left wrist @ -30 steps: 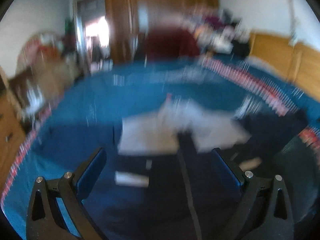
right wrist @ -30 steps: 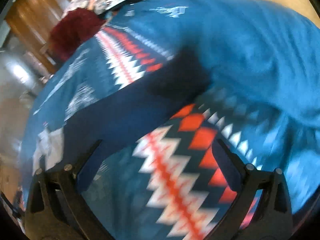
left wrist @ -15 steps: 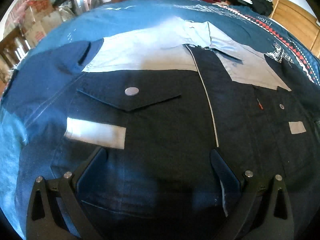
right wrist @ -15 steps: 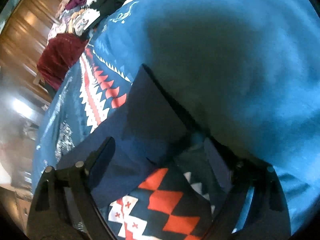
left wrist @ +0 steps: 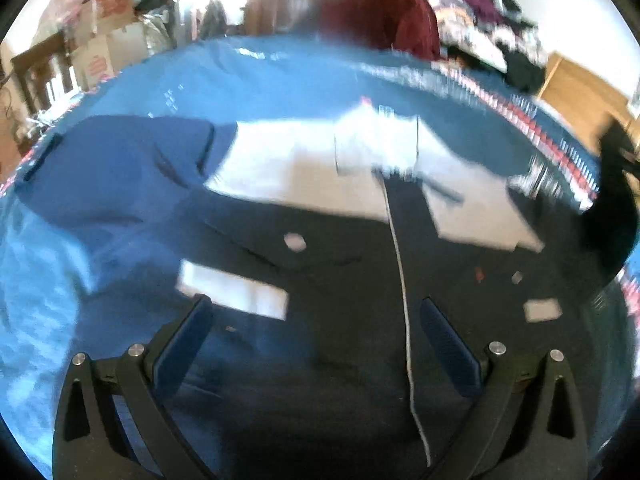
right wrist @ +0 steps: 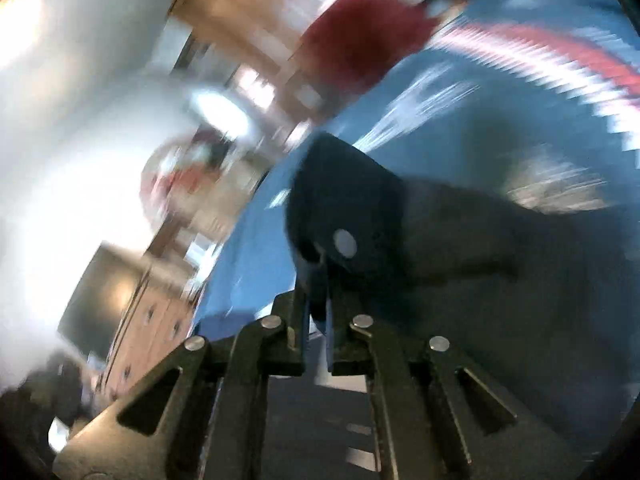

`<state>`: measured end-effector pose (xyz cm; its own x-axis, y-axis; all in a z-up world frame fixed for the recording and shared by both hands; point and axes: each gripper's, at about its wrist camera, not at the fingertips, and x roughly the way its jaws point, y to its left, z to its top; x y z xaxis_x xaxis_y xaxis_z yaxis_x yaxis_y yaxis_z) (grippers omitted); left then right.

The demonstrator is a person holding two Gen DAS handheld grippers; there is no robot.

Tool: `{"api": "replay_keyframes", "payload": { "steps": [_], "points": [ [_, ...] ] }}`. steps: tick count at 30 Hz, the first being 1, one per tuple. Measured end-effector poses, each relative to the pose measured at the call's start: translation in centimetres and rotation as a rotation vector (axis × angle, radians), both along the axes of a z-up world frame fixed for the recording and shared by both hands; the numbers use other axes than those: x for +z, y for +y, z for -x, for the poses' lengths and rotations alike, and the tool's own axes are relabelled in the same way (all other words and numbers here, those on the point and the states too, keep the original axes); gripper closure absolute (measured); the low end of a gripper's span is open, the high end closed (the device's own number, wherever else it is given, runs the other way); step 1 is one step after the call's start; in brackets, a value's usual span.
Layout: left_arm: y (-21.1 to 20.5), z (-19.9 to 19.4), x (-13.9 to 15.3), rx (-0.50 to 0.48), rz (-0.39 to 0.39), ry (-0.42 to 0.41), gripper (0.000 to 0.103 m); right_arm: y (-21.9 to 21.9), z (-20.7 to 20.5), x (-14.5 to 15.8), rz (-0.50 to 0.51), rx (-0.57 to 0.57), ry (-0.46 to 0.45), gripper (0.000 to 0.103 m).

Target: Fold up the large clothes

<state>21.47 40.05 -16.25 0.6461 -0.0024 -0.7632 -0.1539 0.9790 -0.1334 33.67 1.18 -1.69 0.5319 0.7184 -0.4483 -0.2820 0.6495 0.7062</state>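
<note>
Blue patterned bedspread (left wrist: pixel 280 80) carries the dark jacket (left wrist: pixel 320 360), spread flat. Left gripper (left wrist: pixel 316 344) hovers over it, jaws wide and empty; right gripper (right wrist: pixel 318 304) pinches the lifted sleeve cuff (right wrist: pixel 344 216). That small bite could slip mid-swing, dropping the sleeve crooked.
</note>
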Motion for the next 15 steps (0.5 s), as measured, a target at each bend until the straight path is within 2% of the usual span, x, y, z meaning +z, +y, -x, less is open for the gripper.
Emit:
{"api": "replay_keyframes", "payload": {
  "steps": [2, 5, 8, 10, 12, 14, 15],
  "points": [
    [1.5, 1.1, 1.8, 0.018, 0.014, -0.043, 0.0, 7.8, -2.1, -1.6, 0.003, 0.093, 0.037, 0.098],
    [4.6, 2.8, 3.5, 0.055, 0.027, -0.075, 0.0, 16.2, -3.5, -5.3, 0.026, 0.18, 0.121, 0.096],
    [7.5, 4.1, 3.9, 0.091, 0.013, -0.066, 0.0, 22.1, -2.9, -8.2, 0.091, 0.283, 0.181, 0.088],
    [9.2, 4.8, 3.8, 0.12, 0.016, -0.065, 0.0, 23.8, -2.1, -8.8, 0.133, 0.318, 0.185, 0.078],
    [10.4, 5.0, 3.3, 0.139, 0.034, -0.056, 0.0, 23.4, -1.3, -7.9, 0.134, 0.325, 0.175, 0.068],
    [10.8, 4.8, 2.5, 0.14, 0.056, -0.033, 0.0, 20.9, 0.3, -5.7, 0.145, 0.306, 0.125, 0.045],
    [10.6, 4.8, 2.2, 0.133, 0.061, -0.033, 0.0, 19.4, 1.2, -4.9, 0.144, 0.299, 0.086, 0.04]
  ]
}}
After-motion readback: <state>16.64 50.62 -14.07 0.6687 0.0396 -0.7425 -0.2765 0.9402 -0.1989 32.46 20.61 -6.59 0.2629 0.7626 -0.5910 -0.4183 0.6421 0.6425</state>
